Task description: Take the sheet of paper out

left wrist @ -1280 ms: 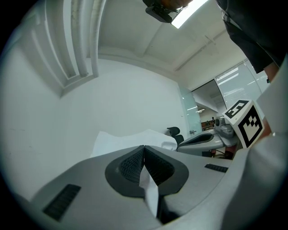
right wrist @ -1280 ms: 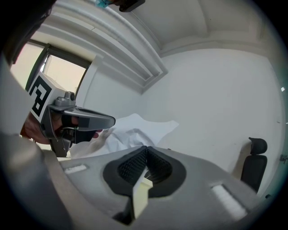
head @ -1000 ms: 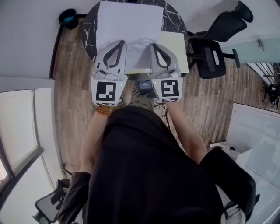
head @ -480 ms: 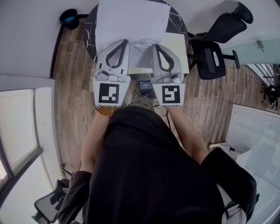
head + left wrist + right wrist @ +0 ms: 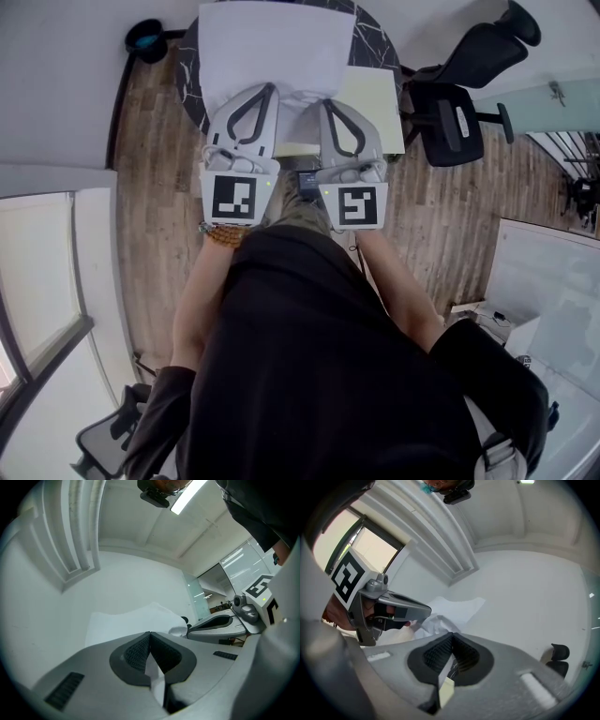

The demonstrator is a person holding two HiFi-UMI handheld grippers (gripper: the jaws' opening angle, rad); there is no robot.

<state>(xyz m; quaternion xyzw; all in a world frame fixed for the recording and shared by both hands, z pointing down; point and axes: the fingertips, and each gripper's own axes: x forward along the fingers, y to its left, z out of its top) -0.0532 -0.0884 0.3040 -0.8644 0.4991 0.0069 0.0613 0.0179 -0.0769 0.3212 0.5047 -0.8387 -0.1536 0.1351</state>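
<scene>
A large white sheet of paper (image 5: pixel 267 42) hangs over the round dark marble table (image 5: pixel 377 42). My left gripper (image 5: pixel 264 90) is shut on the sheet's near edge; in the left gripper view the white paper (image 5: pixel 131 623) runs out from between the closed jaws (image 5: pixel 150 634). My right gripper (image 5: pixel 329 101) is close beside it, shut on the edge of a pale yellow folder (image 5: pixel 375 103). In the right gripper view a yellowish strip (image 5: pixel 446 691) and a thin white edge sit in the closed jaws (image 5: pixel 451 634), with crumpled white paper (image 5: pixel 454 609) just beyond.
A black office chair (image 5: pixel 459 112) stands right of the table and another chair (image 5: pixel 103 436) is at bottom left. A black round bin (image 5: pixel 145 37) sits left of the table. A small dark device (image 5: pixel 309 180) lies below the grippers. The floor is wood planks.
The white sheet has moved away from me, further over the table. The right gripper has shifted slightly left and closer to me; the left gripper has stayed about where it was.
</scene>
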